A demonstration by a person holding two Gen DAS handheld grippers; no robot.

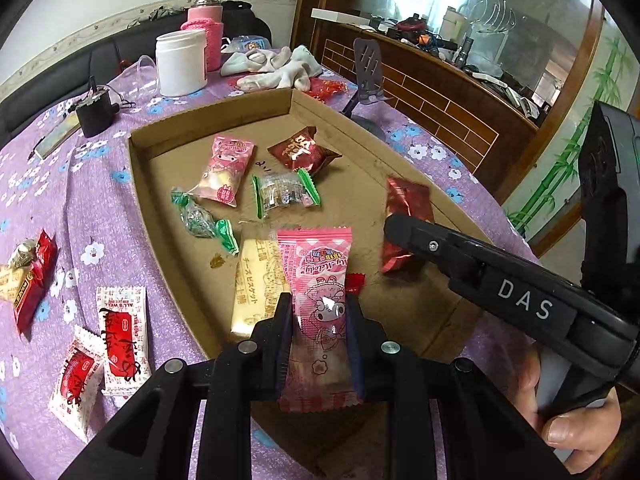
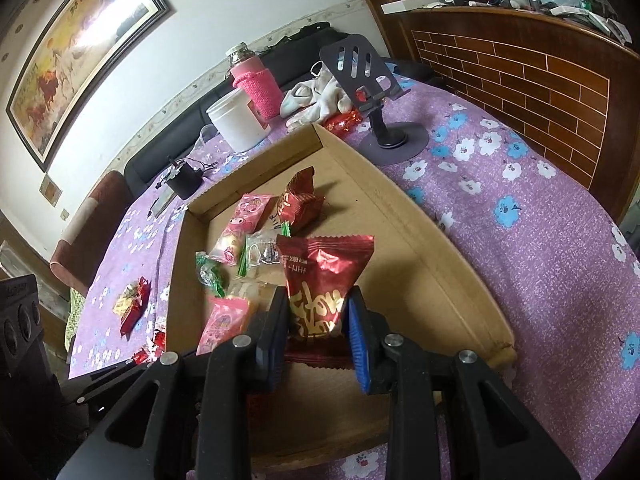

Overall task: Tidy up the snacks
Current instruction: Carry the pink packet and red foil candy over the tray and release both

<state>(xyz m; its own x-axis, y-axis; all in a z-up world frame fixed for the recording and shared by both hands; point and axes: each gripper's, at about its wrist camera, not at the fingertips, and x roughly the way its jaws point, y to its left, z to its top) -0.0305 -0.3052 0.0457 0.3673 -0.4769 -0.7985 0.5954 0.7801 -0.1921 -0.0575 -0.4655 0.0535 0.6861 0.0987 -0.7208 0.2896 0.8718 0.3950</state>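
Note:
A shallow cardboard tray (image 1: pixel 168 128) (image 2: pixel 460 280) lies on the purple flowered table. My left gripper (image 1: pixel 318 312) is shut on a pink My Melody snack packet (image 1: pixel 320 280) above the tray's near end; the packet also shows in the right wrist view (image 2: pixel 224 320). My right gripper (image 2: pixel 318 308) is shut on a red foil snack packet (image 2: pixel 324 276) over the tray; it also shows in the left wrist view (image 1: pixel 404 220). In the tray lie another pink packet (image 1: pixel 226 170), a dark red packet (image 1: pixel 300 150), two green-ended candies (image 1: pixel 286 192) and a yellow biscuit pack (image 1: pixel 252 288).
Two white-and-red sachets (image 1: pixel 120 332) and a red packet (image 1: pixel 32 284) lie on the cloth left of the tray. A white jar (image 1: pixel 180 62), pink bottle (image 1: pixel 208 32), socks (image 1: pixel 280 66), black phone stand (image 2: pixel 376 92) and small black device (image 1: pixel 96 112) stand behind it.

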